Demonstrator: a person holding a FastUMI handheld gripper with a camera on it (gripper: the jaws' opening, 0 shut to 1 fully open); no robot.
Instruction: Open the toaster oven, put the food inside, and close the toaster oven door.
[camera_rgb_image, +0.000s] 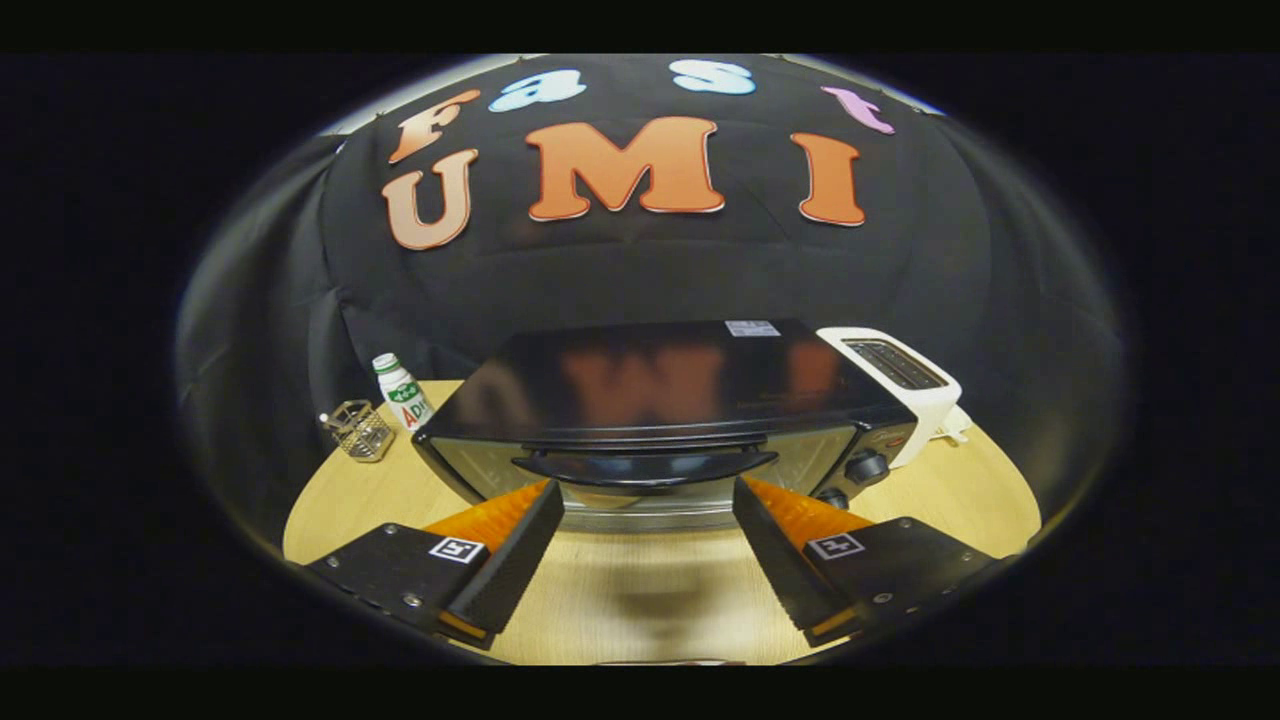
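Observation:
A black toaster oven (660, 390) stands on the wooden table (640, 590), its glossy top facing me. Its door is closed, with a dark curved handle (645, 467) across the upper front and knobs (866, 466) on the right side. My gripper (647, 495) is open, its two fingers spread wide just in front of the door, with the handle slightly above and beyond the fingertips. Nothing is held between the fingers. I see no food item here.
A white slot toaster (905, 385) stands right beside the oven on its right. To the oven's left sit a small white bottle (402, 391) with a green cap and a wire basket (360, 430). Bare tabletop lies beneath my fingers.

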